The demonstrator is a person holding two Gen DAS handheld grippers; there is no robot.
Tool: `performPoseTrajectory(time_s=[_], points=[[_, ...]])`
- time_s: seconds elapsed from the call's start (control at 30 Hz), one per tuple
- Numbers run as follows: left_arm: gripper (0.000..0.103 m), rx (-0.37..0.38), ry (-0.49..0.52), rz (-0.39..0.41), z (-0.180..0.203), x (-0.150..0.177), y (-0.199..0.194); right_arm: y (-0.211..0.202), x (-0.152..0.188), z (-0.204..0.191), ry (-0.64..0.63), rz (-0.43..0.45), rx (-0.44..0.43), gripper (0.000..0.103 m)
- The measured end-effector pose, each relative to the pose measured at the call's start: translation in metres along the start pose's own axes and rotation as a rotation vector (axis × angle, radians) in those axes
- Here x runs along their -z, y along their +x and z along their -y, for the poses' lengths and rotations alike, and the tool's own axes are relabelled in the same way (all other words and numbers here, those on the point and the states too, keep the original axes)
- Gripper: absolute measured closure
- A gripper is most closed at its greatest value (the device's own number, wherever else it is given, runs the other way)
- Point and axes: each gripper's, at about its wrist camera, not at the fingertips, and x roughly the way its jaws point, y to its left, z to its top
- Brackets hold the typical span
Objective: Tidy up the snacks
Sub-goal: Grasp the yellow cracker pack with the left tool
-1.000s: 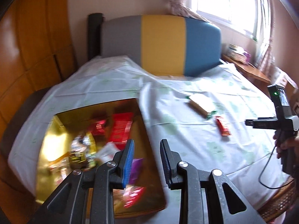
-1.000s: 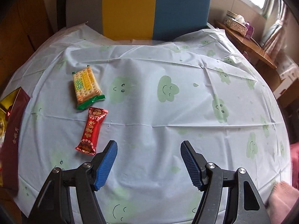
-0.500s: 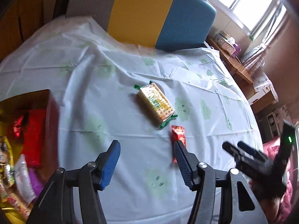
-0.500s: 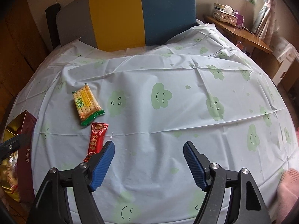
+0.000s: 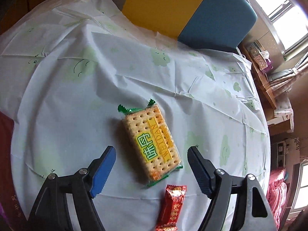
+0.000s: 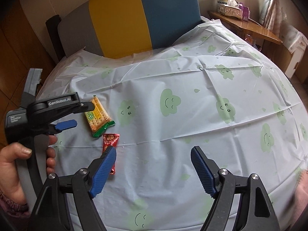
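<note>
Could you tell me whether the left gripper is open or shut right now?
Open: the left gripper has jaws spread wide around the cracker packet.

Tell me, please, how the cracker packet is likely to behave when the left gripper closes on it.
The cracker packet looks flat and boxy, so it should stay fairly stiff between the open left gripper fingers. Its glossy film may be slippery. The crackers visible inside would probably crack under a hard squeeze. It lies flat on the tablecloth, so rolling seems unlikely.

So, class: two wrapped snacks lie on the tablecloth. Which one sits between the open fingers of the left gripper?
The cracker packet, green-edged, lies between the left gripper fingers; the red candy lies nearer the camera.
</note>
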Motion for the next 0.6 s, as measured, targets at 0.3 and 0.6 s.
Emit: performPoseTrajectory(time_s=[0.3, 0.6], points=[[0.026, -0.145, 0.059, -0.003, 0.023, -0.006, 0.03, 0.0, 0.0, 0.0, 0.001, -0.004, -0.006, 0.021], [0.049, -0.131, 0.172, 0.031, 0.012, 0.022, 0.01, 0.001, 0.0, 0.005, 0.009, -0.001, 0.02, 0.021]])
